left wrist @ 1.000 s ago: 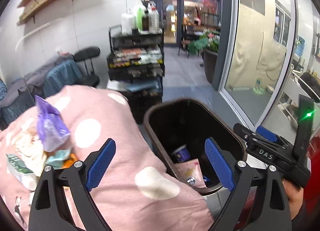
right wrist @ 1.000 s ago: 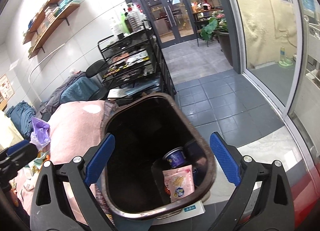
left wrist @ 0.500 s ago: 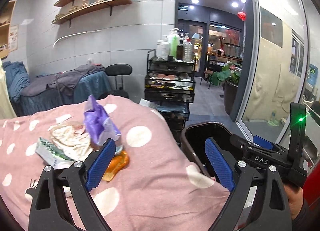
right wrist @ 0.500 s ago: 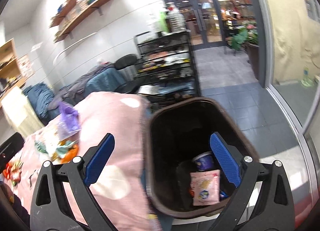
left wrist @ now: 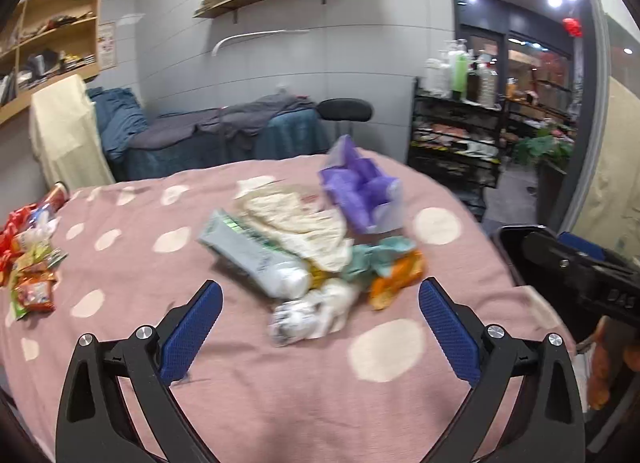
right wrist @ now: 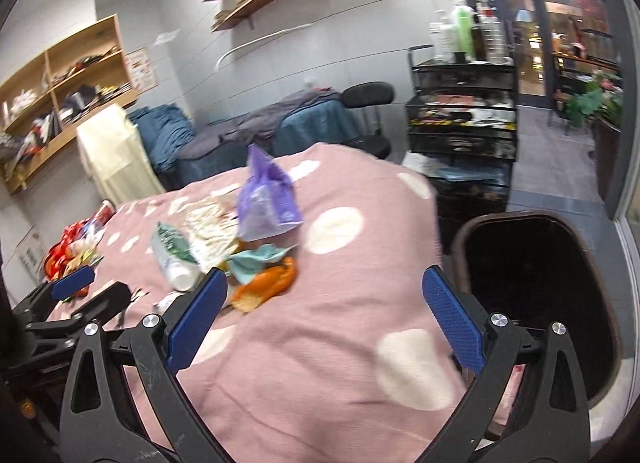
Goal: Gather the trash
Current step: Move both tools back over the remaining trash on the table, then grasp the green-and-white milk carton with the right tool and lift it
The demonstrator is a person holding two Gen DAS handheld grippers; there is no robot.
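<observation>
A heap of trash lies on the pink dotted cloth point(left wrist: 256, 375): a purple bag point(left wrist: 360, 191), a cream wrapper point(left wrist: 304, 223), a pale tube point(left wrist: 256, 259), an orange wrapper point(left wrist: 396, 279) and a crumpled white piece point(left wrist: 308, 315). My left gripper point(left wrist: 320, 331) hangs just short of the heap, its jaws opening wide with nothing between them. My right gripper point(right wrist: 324, 323) stands open and empty over the cloth point(right wrist: 320, 343), with the orange wrapper point(right wrist: 268, 283) and purple bag point(right wrist: 268, 203) ahead on its left. The dark bin point(right wrist: 536, 287) stands at the cloth's right edge.
More red and green snack packets point(left wrist: 28, 259) lie at the cloth's far left. A black trolley point(right wrist: 464, 123) with bottles, a black stool point(left wrist: 344, 111) and a covered couch point(left wrist: 224, 135) stand behind. Wall shelves hang above. The other gripper point(left wrist: 580, 275) shows at the right of the left wrist view.
Both views have swung left from the bin to the cloth. The trash heap now lies in front of both grippers, and the bin has slid to the right edge.
</observation>
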